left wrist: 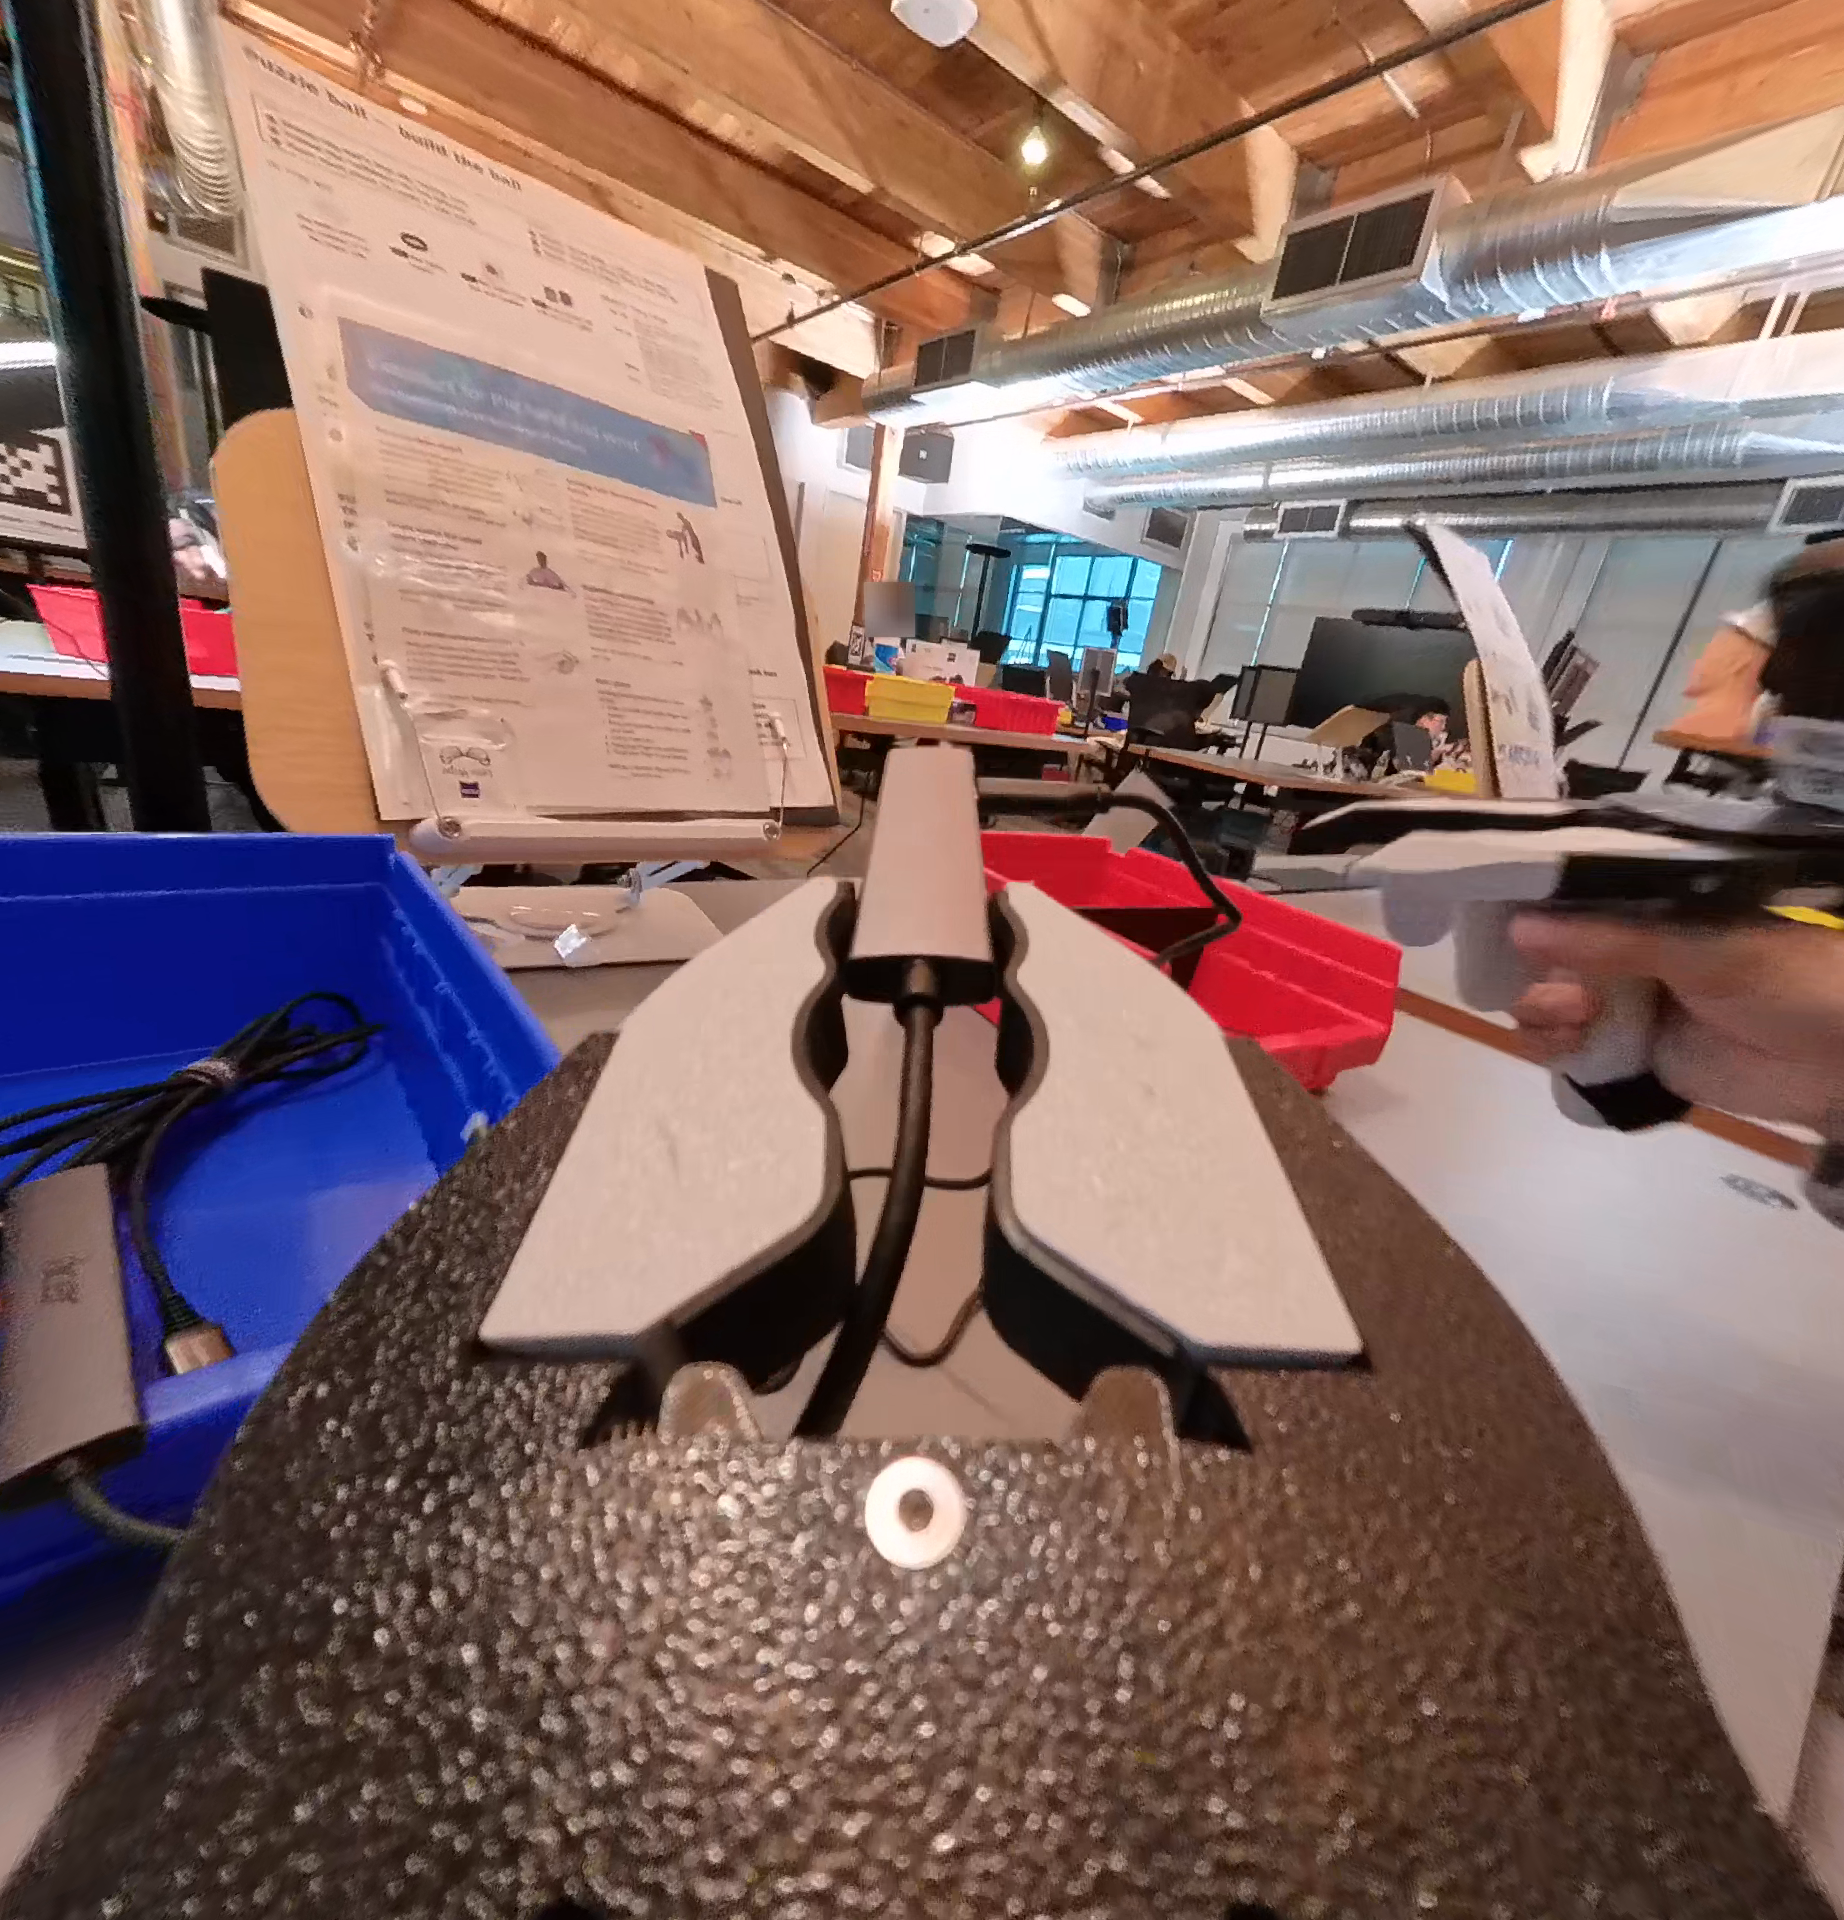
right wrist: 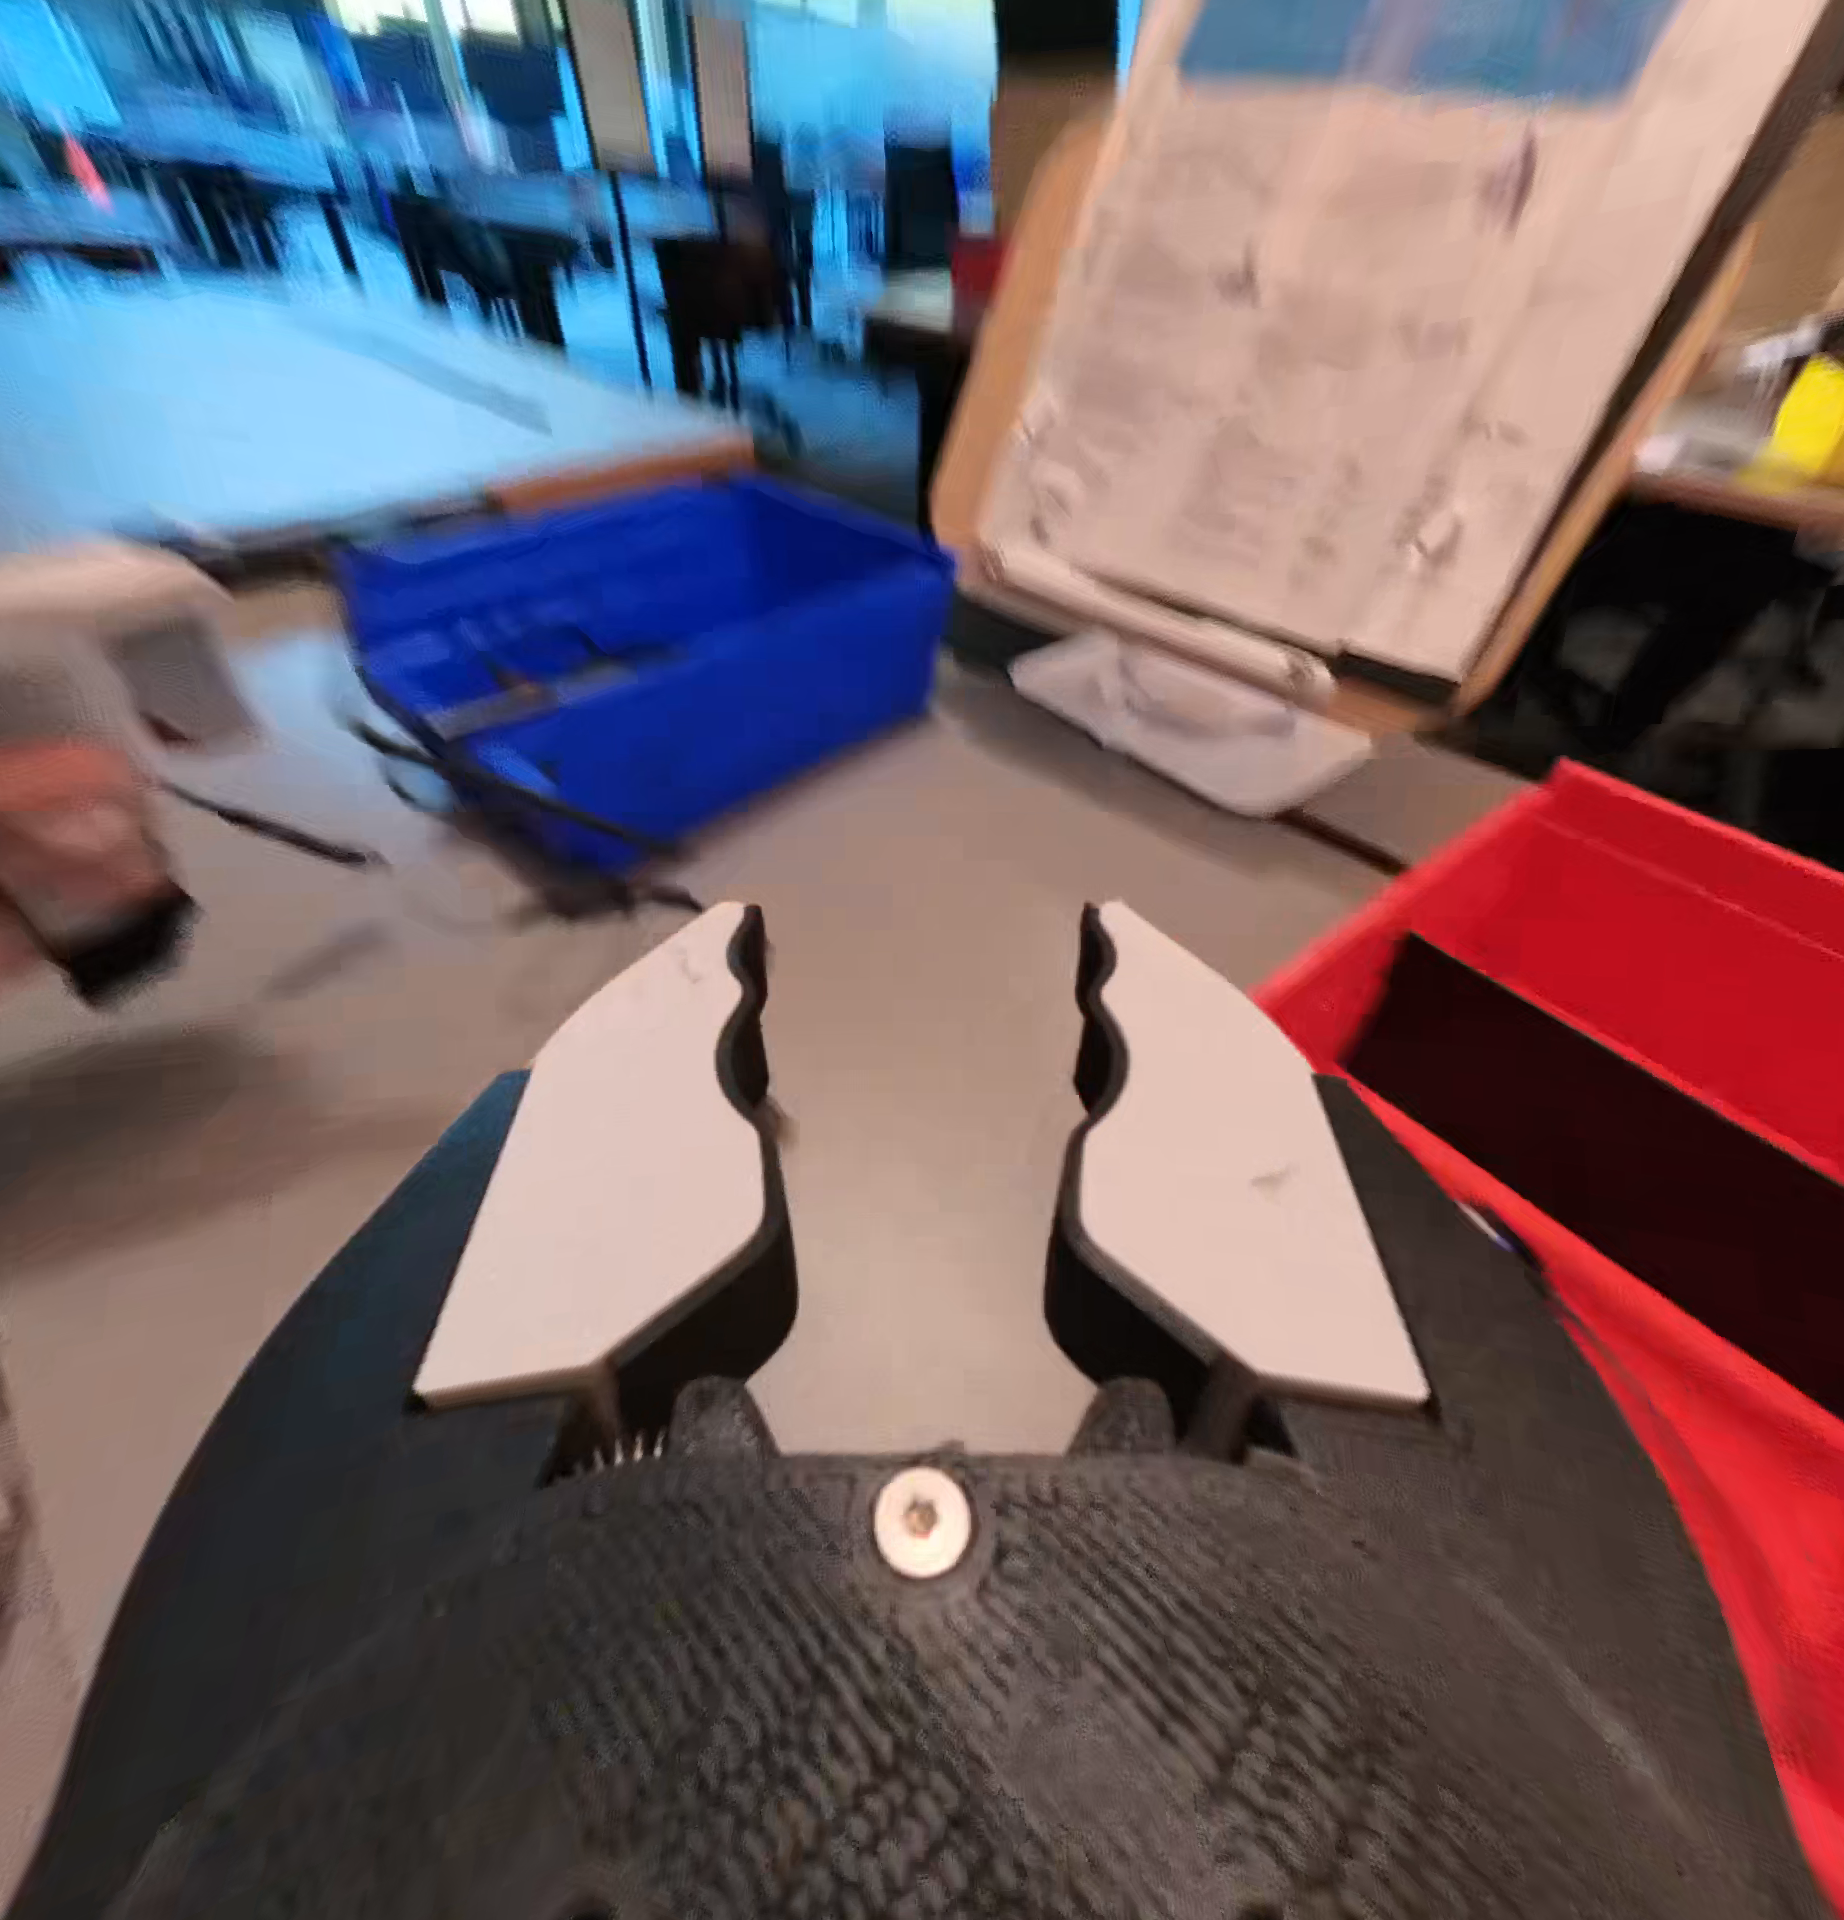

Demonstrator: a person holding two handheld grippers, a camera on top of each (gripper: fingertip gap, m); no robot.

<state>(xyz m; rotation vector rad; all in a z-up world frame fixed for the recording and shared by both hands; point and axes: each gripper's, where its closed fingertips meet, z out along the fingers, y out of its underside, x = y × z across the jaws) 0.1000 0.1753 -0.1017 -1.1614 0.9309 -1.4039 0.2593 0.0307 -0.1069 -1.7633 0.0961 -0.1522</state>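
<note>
My left gripper (left wrist: 920,914) is shut on a grey slim hub adapter (left wrist: 923,862), held above the table with its black cable (left wrist: 897,1164) running back between the fingers. Another grey adapter (left wrist: 61,1330) with coiled black cables (left wrist: 170,1101) lies in the blue bin (left wrist: 274,935) to the left. My right gripper (right wrist: 923,935) is open and empty above the grey table, between the blue bin (right wrist: 689,665) and the red bin (right wrist: 1624,987). The right gripper also shows in the left wrist view (left wrist: 1365,842), held by a hand at the right.
A document stand (left wrist: 544,499) with printed sheets stands behind the bins, also in the right wrist view (right wrist: 1313,343). The red bin (left wrist: 1261,966) holds a black divider. A black pole (left wrist: 97,416) rises at far left. The right wrist view is motion-blurred.
</note>
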